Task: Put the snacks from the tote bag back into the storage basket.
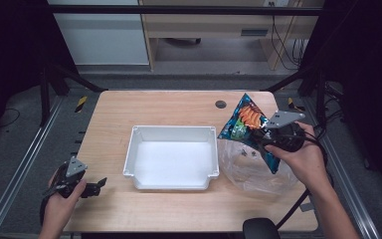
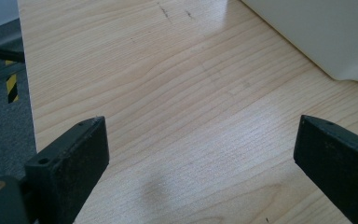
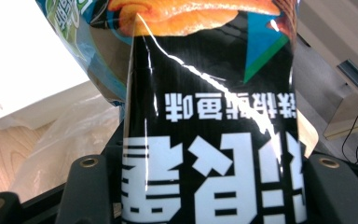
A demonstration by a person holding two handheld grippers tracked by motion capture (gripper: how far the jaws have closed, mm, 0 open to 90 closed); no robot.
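A blue and black snack bag (image 1: pixel 245 121) with orange chips printed on it hangs above the table's right side, and my right gripper (image 1: pixel 261 135) is shut on it. The bag (image 3: pixel 209 116) sits between both jaws in the right gripper view (image 3: pixel 209 164), its print upside down. A crumpled clear plastic bag (image 1: pixel 253 172) lies on the table under it. A white tray (image 1: pixel 171 128) rests empty in the middle. My left gripper (image 1: pixel 97 185) hovers open near the front left corner, jaws spread wide over bare wood (image 2: pixel 200 135).
The wooden table (image 1: pixel 179 107) has a small dark grommet hole (image 1: pixel 221 104) at the back. The tray's corner (image 2: pixel 326 32) lies ahead and right of the left gripper. Black frame posts flank the table, with grey floor beyond its edges.
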